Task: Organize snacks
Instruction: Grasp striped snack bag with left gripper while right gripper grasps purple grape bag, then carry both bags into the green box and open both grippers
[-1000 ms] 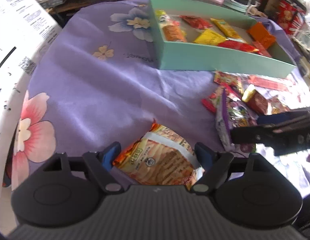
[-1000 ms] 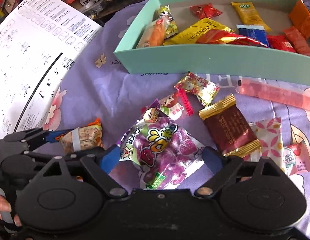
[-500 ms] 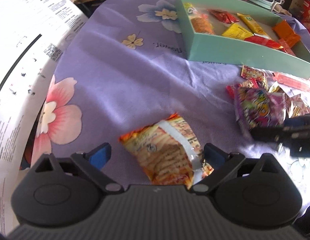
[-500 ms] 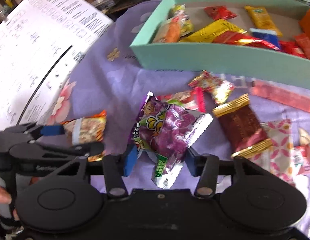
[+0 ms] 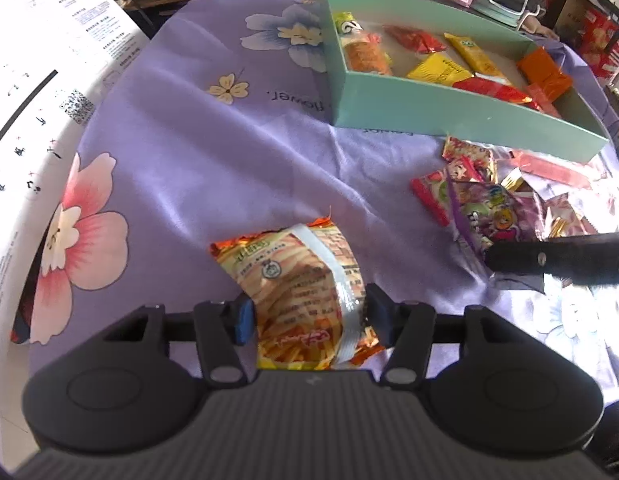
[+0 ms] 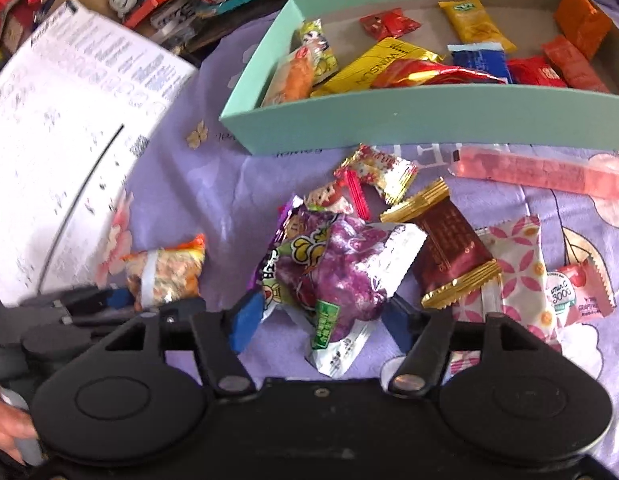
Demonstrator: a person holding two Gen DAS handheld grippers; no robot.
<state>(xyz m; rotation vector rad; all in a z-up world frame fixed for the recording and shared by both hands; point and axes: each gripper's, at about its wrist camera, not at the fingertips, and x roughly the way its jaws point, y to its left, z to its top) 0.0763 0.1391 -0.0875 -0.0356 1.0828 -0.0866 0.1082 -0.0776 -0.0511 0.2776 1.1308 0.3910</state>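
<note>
My left gripper [image 5: 309, 316] is shut on an orange snack packet [image 5: 297, 280] with a white band, which lies on the purple flowered cloth. My right gripper [image 6: 321, 320] is shut on a purple grape candy bag [image 6: 333, 276]. That bag also shows in the left wrist view [image 5: 485, 212], with a right finger [image 5: 557, 258] beside it. The teal box [image 6: 389, 120] holds several wrapped snacks at the back. The left gripper and orange packet [image 6: 165, 276] show at left in the right wrist view.
Loose snacks lie in front of the box: a brown gold-edged bar [image 6: 449, 252], a pink patterned packet [image 6: 517, 272], a long pink stick pack [image 6: 541, 170], a small red-white candy [image 6: 377, 172]. A white printed sheet [image 6: 61, 152] lies at left. Clutter stands behind the table.
My left gripper has closed from open onto the orange packet. My right gripper, shut on the purple bag half a second ago, still holds it and has moved slightly.
</note>
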